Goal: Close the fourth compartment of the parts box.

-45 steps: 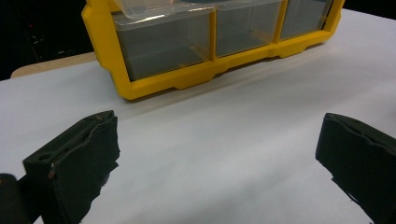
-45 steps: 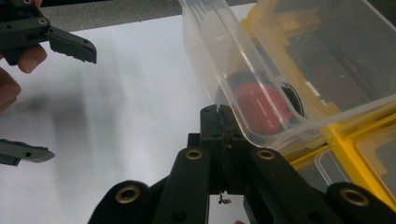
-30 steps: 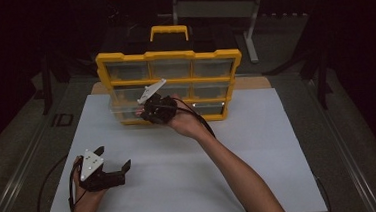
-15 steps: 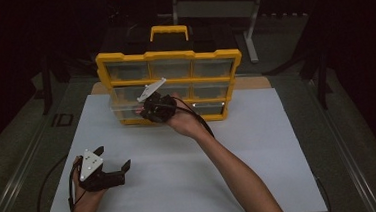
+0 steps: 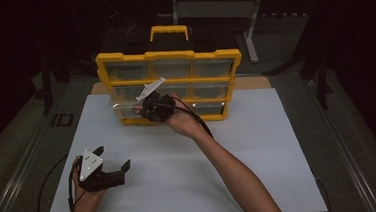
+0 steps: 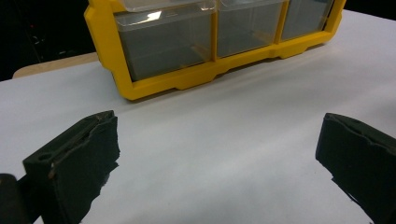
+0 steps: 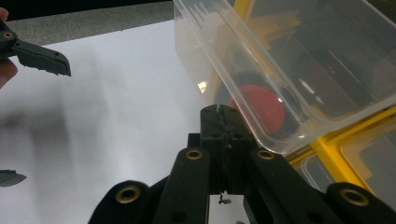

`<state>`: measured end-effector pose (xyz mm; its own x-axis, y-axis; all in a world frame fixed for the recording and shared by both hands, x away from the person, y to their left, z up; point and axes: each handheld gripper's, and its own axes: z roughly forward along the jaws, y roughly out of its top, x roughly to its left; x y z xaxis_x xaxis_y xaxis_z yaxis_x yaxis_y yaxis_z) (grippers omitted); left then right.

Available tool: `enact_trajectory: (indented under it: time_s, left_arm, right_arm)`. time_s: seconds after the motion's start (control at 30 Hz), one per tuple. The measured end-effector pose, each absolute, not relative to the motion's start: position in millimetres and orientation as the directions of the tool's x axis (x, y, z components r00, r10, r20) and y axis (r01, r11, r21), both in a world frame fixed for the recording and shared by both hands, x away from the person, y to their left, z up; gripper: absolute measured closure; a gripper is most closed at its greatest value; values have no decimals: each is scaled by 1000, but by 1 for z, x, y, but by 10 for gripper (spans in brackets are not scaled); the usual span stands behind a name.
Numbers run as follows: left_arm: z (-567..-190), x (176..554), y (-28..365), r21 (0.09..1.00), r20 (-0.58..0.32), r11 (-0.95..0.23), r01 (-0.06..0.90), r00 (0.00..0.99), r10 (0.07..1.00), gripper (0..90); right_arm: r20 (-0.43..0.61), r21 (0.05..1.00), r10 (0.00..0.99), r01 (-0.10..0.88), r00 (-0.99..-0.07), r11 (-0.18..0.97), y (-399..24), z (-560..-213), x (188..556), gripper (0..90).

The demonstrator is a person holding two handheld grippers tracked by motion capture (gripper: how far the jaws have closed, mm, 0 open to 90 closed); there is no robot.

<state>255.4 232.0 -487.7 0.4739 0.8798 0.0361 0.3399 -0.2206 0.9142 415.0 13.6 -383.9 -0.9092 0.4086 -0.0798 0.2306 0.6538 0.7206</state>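
the clear drawer [image 7: 261, 70], half out of the yellow organizer [image 5: 170, 87], is pinched by its front lip in the closed right tongs [image 7: 219, 112]; a crooked pull could jam or spill it. left tongs [image 5: 111, 166] wait open over the counter [image 5: 191, 176].

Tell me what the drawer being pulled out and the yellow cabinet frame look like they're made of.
The drawer looks like clear, glossy plastic: you see a red round thing through its wall, and light glints on it. The cabinet frame seems to be opaque moulded yellow plastic with a smooth, slightly shiny finish, judging by its rounded edges.

Just a table with a big white sheet [image 5: 181, 186] on it, yellow drawer organizer [image 5: 168, 57] sitting at the far edge, maybe partly on a wooden board [image 5: 254, 83].
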Motion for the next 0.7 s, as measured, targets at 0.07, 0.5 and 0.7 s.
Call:
enact_trajectory:
  time_s: [0.07,0.5,0.7]
  left_arm:
    - [-488,255,232,914,36,-221,340,474,880,1]
    - [-488,256,232,914,36,-221,340,475,879,1]
    - [-488,256,232,914,35,-221,341,475,879,1]
  right_arm:
    - [-80,721,409,231,-909,654,14,-384,415,894]
    - [-82,729,420,233,-904,643,14,-385,418,895]
    - [-81,733,430,239,-899,637,14,-386,420,894]
